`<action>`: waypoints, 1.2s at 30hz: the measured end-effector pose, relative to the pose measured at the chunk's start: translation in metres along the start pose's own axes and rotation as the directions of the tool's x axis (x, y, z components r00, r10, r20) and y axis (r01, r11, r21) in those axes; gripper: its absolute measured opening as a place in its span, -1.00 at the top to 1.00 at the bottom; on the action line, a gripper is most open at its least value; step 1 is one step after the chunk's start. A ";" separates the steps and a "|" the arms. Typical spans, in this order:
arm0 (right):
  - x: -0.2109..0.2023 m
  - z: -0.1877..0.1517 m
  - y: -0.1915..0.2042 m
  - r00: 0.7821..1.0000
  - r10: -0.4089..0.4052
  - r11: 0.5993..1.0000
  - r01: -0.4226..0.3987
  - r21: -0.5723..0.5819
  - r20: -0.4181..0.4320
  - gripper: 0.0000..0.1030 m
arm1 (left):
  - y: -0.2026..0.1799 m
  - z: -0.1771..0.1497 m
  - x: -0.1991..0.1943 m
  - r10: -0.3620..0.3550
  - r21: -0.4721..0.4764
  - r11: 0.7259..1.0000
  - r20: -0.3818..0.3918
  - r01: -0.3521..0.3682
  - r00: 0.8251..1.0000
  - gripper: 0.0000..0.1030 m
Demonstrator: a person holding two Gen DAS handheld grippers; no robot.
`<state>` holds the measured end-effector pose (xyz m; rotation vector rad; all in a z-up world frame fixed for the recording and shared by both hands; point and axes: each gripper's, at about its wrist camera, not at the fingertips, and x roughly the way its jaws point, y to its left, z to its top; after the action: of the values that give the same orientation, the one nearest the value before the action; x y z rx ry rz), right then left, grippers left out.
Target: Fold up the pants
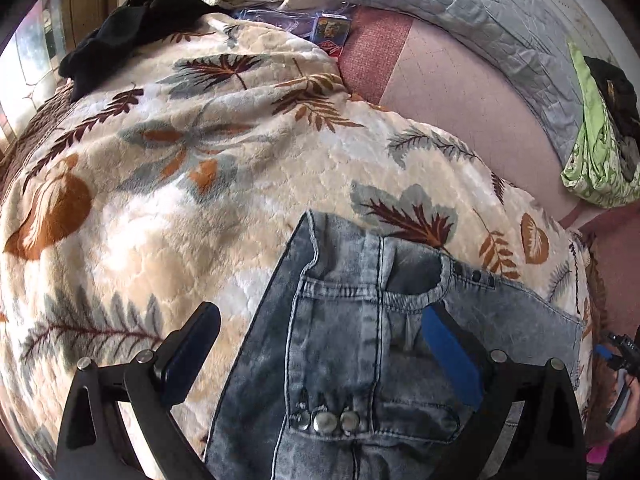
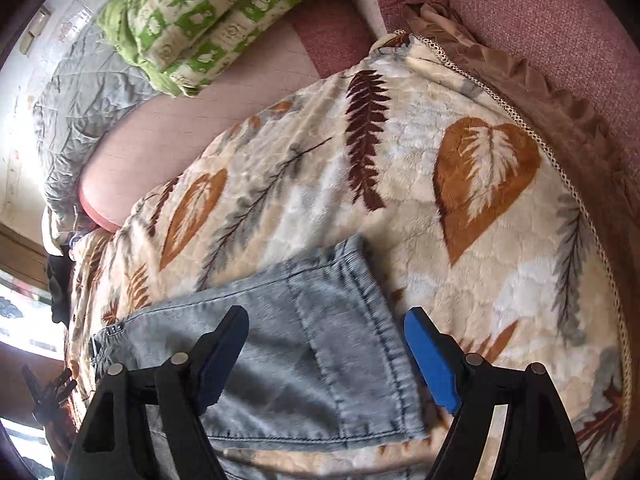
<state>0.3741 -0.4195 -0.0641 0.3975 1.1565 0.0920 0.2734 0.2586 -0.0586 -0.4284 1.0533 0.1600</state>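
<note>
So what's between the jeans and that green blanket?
In the right wrist view, only leafy blanket and bare pink sheet lie between the jeans and green blanket.

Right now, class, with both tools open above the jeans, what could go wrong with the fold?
1. The plush leaf blanket could get pinched together with the jeans.
2. The left tool hangs near the metal buttons; a pad may slip there.
3. The right tool might catch only one hem layer.

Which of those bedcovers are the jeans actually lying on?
The cream leaf-print blanket. The jeans lie flat on it; the grey quilt and green patterned cover sit farther back, untouched.
</note>
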 end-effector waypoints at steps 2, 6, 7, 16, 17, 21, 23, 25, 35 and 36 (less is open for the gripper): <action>0.011 0.015 -0.004 1.000 0.009 1.000 -0.010 -0.019 -0.017 -0.45 | -0.001 0.014 0.015 -0.017 -0.028 0.999 -0.021 0.016 1.000 -0.96; 0.045 0.029 0.003 0.995 -0.045 0.994 0.036 -0.102 -0.087 -0.24 | -0.005 0.030 0.045 -0.015 -0.060 0.998 -0.062 0.011 0.998 -0.95; 0.051 0.030 0.004 0.994 -0.056 0.993 0.045 -0.113 -0.092 -0.21 | -0.008 0.032 0.051 -0.009 -0.050 0.999 -0.066 0.005 0.998 -0.95; 0.084 0.036 0.001 0.992 -0.066 0.989 0.051 -0.138 -0.106 0.00 | -0.008 0.043 0.089 -0.061 -0.087 0.995 -0.142 0.049 0.988 -0.23; 0.084 0.037 0.001 0.992 -0.064 0.989 0.049 -0.136 -0.106 0.00 | -0.006 0.043 0.089 -0.076 -0.106 0.992 -0.142 0.062 0.987 -0.22; 0.084 0.038 0.000 0.992 -0.067 0.989 0.052 -0.139 -0.105 0.00 | 0.000 0.049 0.086 -0.107 -0.146 0.985 -0.120 0.089 0.987 -0.22; 0.084 0.038 0.000 0.992 -0.070 0.989 0.055 -0.138 -0.104 0.00 | 0.006 0.052 0.083 -0.111 -0.176 0.980 -0.096 0.092 0.989 -0.22; 0.085 0.037 0.002 0.992 -0.076 0.988 0.060 -0.143 -0.104 0.00 | 0.009 0.052 0.088 -0.116 -0.183 0.979 -0.117 0.093 0.986 -0.20; 0.083 0.037 0.004 0.989 -0.122 0.980 0.107 -0.167 -0.084 0.61 | 0.005 0.053 0.099 -0.020 -0.128 0.992 -0.134 0.003 0.991 0.94; 0.083 0.036 0.005 0.989 -0.125 0.979 0.110 -0.174 -0.083 0.62 | 0.005 0.053 0.099 -0.020 -0.131 0.991 -0.130 0.002 0.991 0.94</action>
<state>0.4407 -0.4018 -0.1225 0.1757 1.2518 0.1053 0.3633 0.2774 -0.1229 -0.5688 1.1729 0.1936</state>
